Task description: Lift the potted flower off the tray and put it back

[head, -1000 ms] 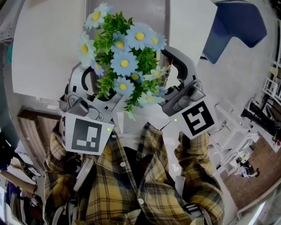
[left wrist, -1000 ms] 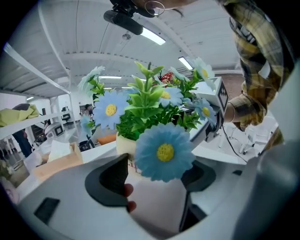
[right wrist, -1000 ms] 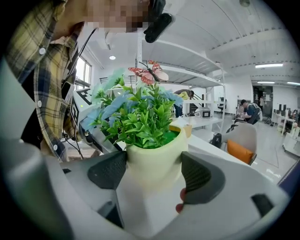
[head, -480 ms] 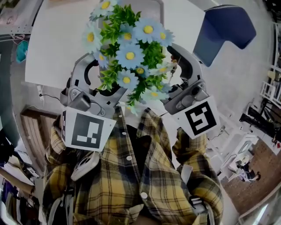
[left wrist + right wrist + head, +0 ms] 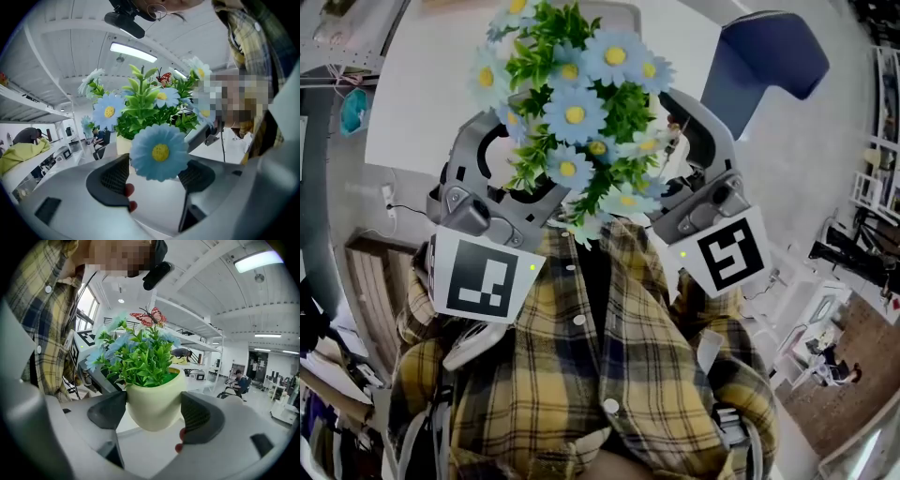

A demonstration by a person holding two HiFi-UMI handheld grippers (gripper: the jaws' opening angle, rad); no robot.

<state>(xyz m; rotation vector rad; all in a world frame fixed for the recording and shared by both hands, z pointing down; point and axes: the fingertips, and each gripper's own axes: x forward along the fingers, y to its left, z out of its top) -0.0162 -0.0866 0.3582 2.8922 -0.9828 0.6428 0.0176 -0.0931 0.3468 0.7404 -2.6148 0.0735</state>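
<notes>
The right tongs (image 5: 155, 412) are clamping the pale cream pot of the blue-daisy artificial potted flower (image 5: 154, 399), both dark pads pressing its sides. The left tongs (image 5: 154, 177) are reaching in from the opposite side with pads parted; a daisy is hiding any contact. The plant is hanging before the checked shirt (image 5: 609, 375), above the white desk (image 5: 422, 94).
</notes>
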